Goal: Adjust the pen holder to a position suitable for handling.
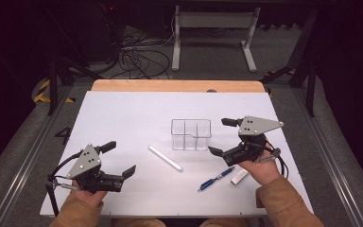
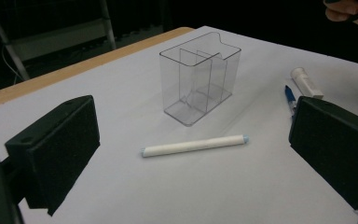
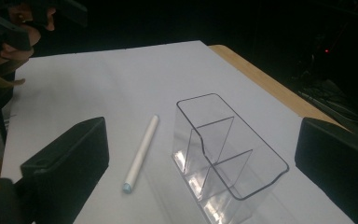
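Both claws, left gripper [image 1: 122,160] and right gripper [image 1: 222,137], are gaping wide, hovering either side of the white pen [image 1: 165,158] and clear organizer [image 1: 191,135].

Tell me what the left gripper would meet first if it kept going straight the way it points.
Probably the white pen: it lies flat across the line between the open jaws of the left gripper, with the clear organizer standing behind it. Depth is uncertain; the jaws might pass above the pen and reach the organizer.
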Tool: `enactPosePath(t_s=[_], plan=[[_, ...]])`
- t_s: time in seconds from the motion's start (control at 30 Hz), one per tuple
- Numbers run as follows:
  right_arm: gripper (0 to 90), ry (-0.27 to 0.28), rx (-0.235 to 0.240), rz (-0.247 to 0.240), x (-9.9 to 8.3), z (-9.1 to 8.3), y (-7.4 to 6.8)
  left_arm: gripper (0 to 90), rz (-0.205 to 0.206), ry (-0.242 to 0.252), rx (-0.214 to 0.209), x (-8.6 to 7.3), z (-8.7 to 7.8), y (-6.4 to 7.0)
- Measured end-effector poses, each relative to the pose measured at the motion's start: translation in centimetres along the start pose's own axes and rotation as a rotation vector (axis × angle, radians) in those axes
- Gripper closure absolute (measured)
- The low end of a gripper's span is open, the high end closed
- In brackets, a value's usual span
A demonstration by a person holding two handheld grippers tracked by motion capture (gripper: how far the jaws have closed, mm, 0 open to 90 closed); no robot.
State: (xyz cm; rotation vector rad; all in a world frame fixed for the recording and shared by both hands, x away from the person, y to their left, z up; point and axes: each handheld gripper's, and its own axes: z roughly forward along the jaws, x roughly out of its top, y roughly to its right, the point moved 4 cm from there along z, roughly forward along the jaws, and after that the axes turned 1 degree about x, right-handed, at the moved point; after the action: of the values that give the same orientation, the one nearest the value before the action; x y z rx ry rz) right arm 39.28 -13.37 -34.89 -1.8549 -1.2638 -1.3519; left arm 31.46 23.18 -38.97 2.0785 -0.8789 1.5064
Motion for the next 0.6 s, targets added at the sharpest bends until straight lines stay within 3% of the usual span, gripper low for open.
enactPosePath(t_s=[0.13, 0.27, 0.53, 0.6], plan=[[1.0, 0.002, -0.028, 0.014, -0.6, -0.6, 0.1, 2.2, 0.010, -0.019, 0.000, 0.3, 0.3, 0.0], [2.6, 0.051, -0.077, 0.028, -1.0, -1.8, 0.4, 2.2, 0.032, -0.061, -0.001, 0.8, 0.8, 0.3], [7.2, 0.051, -0.111, 0.100, -2.3, -3.2, 1.3, 0.9, -0.032, -0.062, -0.115, 1.9, 2.1, 0.5], [8.1, 0.061, -0.122, 0.104, -2.4, -3.4, 1.5, 0.9, -0.026, -0.062, -0.129, 2.2, 2.4, 0.7]])
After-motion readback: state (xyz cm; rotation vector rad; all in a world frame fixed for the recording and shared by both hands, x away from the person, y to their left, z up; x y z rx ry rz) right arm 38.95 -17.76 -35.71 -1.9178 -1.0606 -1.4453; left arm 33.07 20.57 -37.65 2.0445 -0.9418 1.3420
